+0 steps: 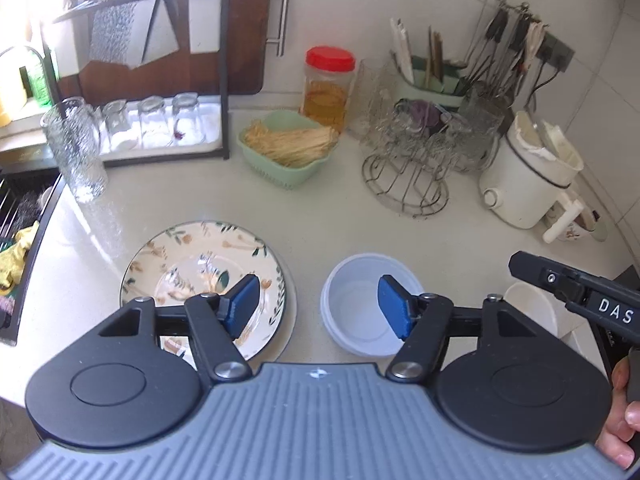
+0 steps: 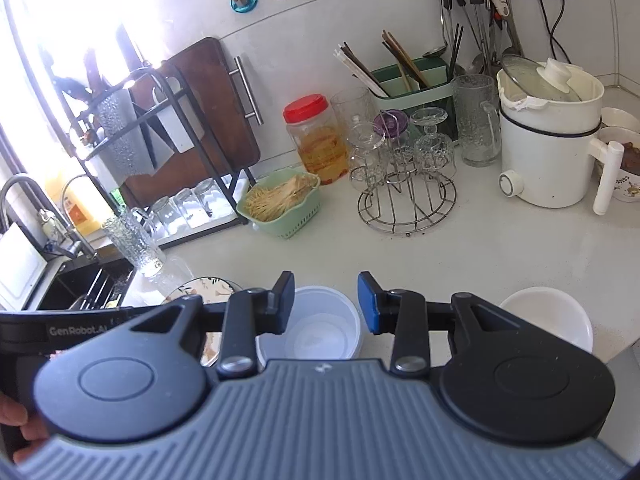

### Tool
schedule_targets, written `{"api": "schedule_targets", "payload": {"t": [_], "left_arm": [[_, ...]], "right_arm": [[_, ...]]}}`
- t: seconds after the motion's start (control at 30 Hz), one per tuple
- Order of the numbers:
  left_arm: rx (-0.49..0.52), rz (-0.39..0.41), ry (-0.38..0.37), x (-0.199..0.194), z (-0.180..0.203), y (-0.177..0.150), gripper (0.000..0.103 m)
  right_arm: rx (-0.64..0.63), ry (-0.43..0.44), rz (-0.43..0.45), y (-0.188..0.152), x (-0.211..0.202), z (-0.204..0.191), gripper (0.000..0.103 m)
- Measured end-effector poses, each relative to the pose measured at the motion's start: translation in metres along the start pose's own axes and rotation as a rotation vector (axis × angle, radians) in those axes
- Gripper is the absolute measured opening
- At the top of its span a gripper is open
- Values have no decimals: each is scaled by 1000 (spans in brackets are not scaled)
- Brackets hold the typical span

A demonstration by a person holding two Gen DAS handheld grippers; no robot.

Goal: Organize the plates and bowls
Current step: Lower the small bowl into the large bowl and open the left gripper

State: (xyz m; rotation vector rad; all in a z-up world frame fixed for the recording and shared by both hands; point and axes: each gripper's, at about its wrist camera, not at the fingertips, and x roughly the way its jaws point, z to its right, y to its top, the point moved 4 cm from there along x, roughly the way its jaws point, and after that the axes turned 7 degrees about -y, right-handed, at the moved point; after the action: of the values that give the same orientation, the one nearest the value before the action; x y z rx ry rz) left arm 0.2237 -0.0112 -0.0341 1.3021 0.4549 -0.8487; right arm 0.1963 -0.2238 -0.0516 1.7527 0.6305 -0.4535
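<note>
A floral plate [image 1: 200, 264] lies on the counter atop a grey-rimmed plate, and it peeks out at the left in the right wrist view [image 2: 204, 286]. To its right sits a pale bluish-white bowl [image 1: 360, 304] [image 2: 316, 332], stacked in another like it. A white bowl [image 1: 528, 308] [image 2: 548, 320] stands further right. My left gripper [image 1: 318, 306] hovers open above the gap between plate and pale bowl, with nothing between its blue pads. My right gripper [image 2: 326, 302] hangs open over the pale bowl's far rim, holding nothing. Its black body [image 1: 580, 296] shows above the white bowl.
Behind the dishes stand a green basket of sticks [image 1: 288, 152], a red-lidded jar [image 1: 328, 88], a wire rack of glasses [image 1: 412, 168] and a white electric pot [image 1: 528, 176]. A tall glass [image 1: 76, 148] and the sink [image 1: 24, 216] are at the left.
</note>
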Motion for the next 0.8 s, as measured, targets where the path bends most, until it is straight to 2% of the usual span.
{"api": "schedule_targets", "payload": {"t": [0.17,0.33,0.53,0.8], "left_arm": [[36,-50,-69,8,11,-3,71],[46,-62,-127,9,19,-12,71],[118,-76,-123,8,21,-17,71],[132,-57,-159,6,8,0,71]], "right_arm": [[0,-65,22,-1,-10,-4,38],[63,-112,-4,-9,-15,1,38],[103,-131,-31,-11,-10,-1,39],[94,-166,-17,-8,-7,-10,38]]}}
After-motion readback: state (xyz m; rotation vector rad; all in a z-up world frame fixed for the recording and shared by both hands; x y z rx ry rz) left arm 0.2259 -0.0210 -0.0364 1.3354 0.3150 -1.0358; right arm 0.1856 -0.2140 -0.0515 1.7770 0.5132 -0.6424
